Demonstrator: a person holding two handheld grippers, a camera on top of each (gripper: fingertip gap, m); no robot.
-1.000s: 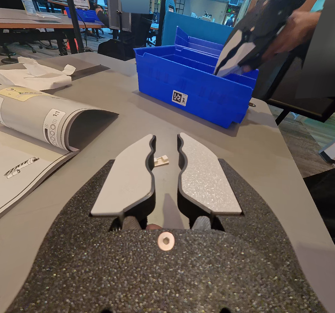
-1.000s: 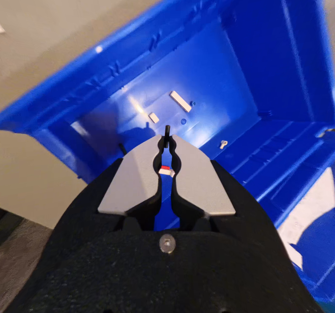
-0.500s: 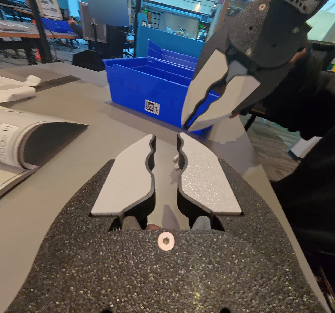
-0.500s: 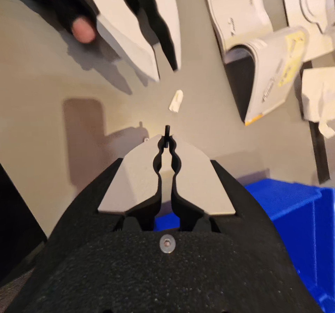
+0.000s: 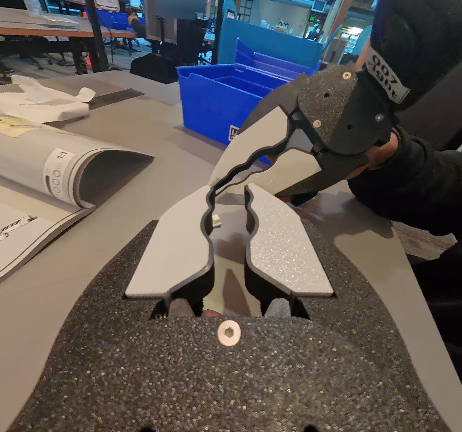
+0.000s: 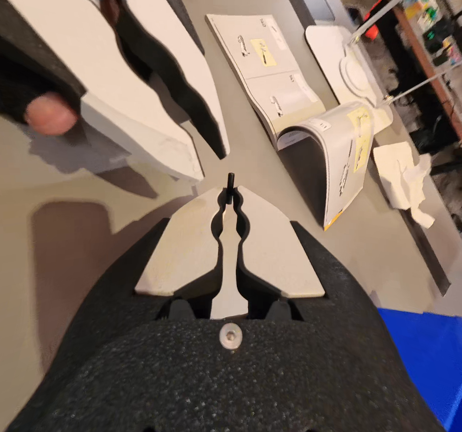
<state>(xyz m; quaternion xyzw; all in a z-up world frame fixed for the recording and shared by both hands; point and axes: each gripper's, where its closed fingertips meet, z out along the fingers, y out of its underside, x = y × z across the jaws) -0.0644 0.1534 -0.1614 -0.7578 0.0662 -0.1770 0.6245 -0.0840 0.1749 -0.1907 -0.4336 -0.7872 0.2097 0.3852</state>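
My right gripper is shut on a small black pin that sticks out past its tips. In the left wrist view it comes in from the right, with its tips right at my left gripper's tips. My left gripper is open, low over the grey table. A small white piece lies on the table between its fingers, close to the left finger, and is not gripped. The left gripper also shows in the right wrist view, just beyond the pin.
A blue bin stands behind the grippers and shows at the lower right of the right wrist view. An open booklet and crumpled white paper lie to the left. A person's sleeve and hand hold the right gripper. Less than 4 cm separates the two grippers' tips.
My right gripper carried the black pin out of the blue bin and down to the left gripper's tips. The left gripper stayed open around the white piece.
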